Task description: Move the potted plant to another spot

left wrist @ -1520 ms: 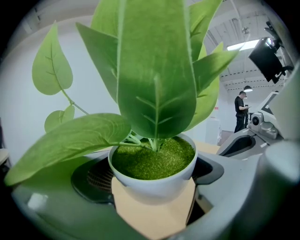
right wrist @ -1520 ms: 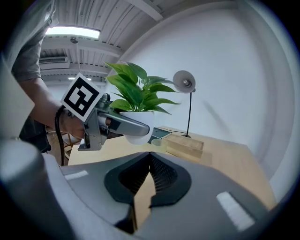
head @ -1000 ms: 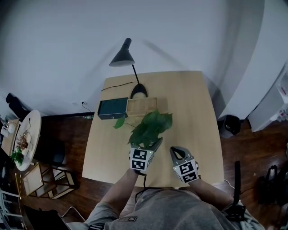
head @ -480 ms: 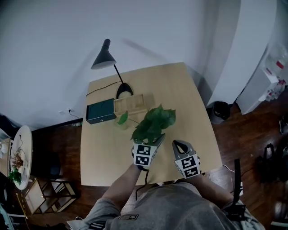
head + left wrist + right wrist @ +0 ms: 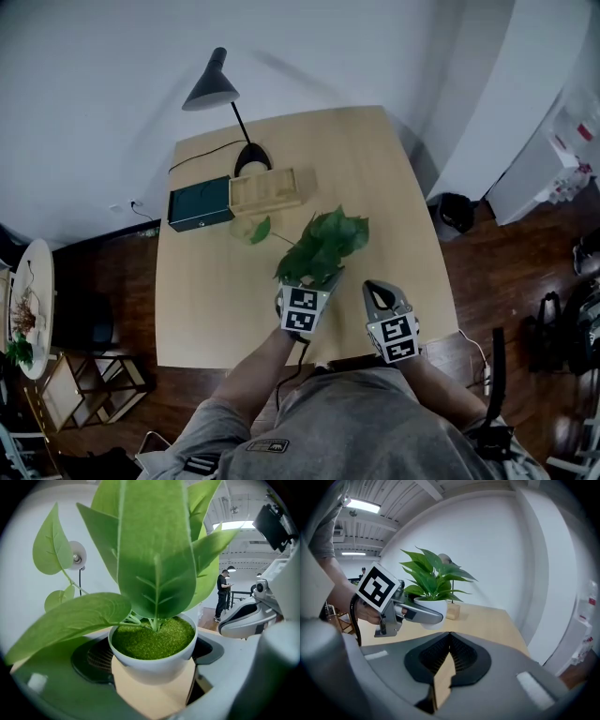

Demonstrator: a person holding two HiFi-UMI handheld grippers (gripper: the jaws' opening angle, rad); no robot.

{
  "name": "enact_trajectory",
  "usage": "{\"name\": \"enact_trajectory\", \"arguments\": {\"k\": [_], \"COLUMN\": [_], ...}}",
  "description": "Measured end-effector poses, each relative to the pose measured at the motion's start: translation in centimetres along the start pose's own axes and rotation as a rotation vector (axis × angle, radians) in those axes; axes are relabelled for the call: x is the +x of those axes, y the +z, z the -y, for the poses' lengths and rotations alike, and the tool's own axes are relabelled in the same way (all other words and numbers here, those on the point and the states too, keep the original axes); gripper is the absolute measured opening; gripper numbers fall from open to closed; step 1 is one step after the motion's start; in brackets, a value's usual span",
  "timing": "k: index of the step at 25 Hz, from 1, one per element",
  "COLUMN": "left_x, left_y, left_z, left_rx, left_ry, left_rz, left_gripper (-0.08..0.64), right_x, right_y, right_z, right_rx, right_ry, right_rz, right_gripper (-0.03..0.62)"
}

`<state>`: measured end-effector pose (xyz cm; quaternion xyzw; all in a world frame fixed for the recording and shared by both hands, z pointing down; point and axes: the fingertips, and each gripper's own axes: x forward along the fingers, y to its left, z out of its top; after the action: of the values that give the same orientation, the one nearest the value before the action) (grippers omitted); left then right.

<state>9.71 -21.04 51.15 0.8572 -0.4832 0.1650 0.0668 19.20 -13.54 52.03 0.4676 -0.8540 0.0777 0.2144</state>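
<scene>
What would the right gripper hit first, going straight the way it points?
Probably the bare table. The right gripper, shut and empty, tilts down toward open tabletop. The pot sits left of that line and looks clear of it, though depth is hard to judge.

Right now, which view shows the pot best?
Left gripper view: the white pot sits centre frame between the jaws, rim clear. The right gripper view shows its side, partly behind the left gripper. In the head view leaves hide it.
</scene>
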Motion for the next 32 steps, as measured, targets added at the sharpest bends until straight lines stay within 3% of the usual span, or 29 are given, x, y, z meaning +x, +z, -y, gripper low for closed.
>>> {"name": "enact_trajectory", "arguments": {"k": [12,18,32], "left_x": [0.2,0.5,1.1], "left_y": [-7.3,-9.0,-12.0], "left_z": [2.7,2.6,4.7], "left_rx": [-0.07,-0.053,-0.026], "left_ry": [0.087,0.12,0.159], "left_rz": [-0.068,-0.095,-0.128], "left_gripper": [0.482,0.482,0.482], "right_x": [-0.9,-1.0,-2.7], "right_y": [-3.1,-3.3,-5.6], "right_z": [0.7,-0.8,0.6], "right_rx": [-0.096,-0.13,-0.111], "right_ry": [0.15,0.211,0.178], "right_rz": [-0.066,-0.077,-0.112], "right_gripper": [0.008,0.008,0.008]}}
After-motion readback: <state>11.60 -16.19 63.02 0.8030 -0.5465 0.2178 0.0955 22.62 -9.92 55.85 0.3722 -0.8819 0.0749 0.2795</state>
